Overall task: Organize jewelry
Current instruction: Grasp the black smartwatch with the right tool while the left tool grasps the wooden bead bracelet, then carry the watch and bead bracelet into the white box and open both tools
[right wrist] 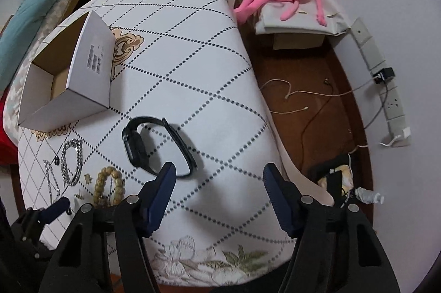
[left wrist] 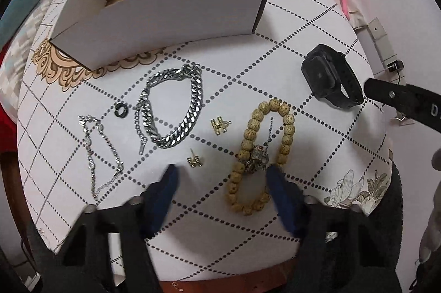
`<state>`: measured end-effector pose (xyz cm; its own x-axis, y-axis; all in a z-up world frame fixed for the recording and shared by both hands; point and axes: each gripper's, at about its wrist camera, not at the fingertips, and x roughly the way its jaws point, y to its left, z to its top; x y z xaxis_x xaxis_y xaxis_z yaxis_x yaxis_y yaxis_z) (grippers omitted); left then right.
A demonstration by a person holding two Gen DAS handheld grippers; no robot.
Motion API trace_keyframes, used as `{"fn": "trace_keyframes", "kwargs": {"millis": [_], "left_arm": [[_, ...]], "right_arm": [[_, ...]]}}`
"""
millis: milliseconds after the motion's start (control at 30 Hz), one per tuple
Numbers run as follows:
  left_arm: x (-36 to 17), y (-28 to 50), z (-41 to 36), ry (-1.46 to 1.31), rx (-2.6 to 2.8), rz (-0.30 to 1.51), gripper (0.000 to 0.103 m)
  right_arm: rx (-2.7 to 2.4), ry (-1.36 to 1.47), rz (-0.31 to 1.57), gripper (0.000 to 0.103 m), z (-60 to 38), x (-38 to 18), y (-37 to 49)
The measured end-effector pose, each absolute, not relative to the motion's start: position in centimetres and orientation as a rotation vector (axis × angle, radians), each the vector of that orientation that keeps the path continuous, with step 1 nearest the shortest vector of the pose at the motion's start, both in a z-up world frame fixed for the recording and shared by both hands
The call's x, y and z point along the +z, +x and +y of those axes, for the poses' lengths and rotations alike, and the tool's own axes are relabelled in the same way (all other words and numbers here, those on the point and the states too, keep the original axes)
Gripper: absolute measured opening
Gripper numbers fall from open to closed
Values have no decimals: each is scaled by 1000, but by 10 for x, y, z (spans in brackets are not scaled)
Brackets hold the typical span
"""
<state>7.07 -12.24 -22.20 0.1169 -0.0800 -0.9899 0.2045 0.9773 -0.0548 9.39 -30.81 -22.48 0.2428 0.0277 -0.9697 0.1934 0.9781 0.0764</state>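
Tabletop [left wrist: 248, 58]: bead bracelet [left wrist: 261, 155] just beside left claw [left wrist: 222, 174].

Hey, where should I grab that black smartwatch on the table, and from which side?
Grip the strap loop of the black smartwatch, probably from straight above. It lies on its side, so the thin band stands up off the table, open space on both faces.

Both claws, L [left wrist: 222, 171] & R [right wrist: 219, 170], jaws apart, pointing down, nothing gripped
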Motion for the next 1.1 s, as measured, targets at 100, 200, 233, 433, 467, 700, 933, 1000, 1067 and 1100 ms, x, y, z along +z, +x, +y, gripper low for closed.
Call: {"fn": "trace_keyframes", "kwargs": {"millis": [100, 200, 233, 433, 467, 700, 933, 1000, 1067, 1100], "left_arm": [[-222, 74, -124, 129, -209, 1430, 49], [-223, 77, -126, 128, -213, 1421, 45], [-222, 77, -125, 129, -217, 1417, 44], [-222, 86, -119, 127, -234, 1399, 20], [-222, 87, -117, 123, -237, 1397, 20], [-213, 81, -101, 68, -260, 1374, 9], [-191, 71, -73, 12, -268, 1339, 7], [-184, 71, -72, -1, -267, 1325, 7], [-176, 71, -69, -23, -273, 1312, 7], [-172, 72, -70, -31, -272, 1302, 7]], "right_arm": [[-94, 207, 1328, 63, -307, -232, 101], [-71, 215, 1329, 61, -304, -240, 108], [-64, 217, 1331, 59, -303, -242, 109], [-47, 174, 1327, 33, -290, -247, 119], [-37, 171, 1324, 22, -286, -245, 118], [-28, 165, 1296, 7, -273, -243, 100], [-23, 243, 1281, 7, -279, -240, 77], [-22, 260, 1275, 7, -282, -238, 73], [-22, 276, 1269, 7, -282, -236, 68], [-21, 279, 1265, 7, -282, -234, 66]]}}
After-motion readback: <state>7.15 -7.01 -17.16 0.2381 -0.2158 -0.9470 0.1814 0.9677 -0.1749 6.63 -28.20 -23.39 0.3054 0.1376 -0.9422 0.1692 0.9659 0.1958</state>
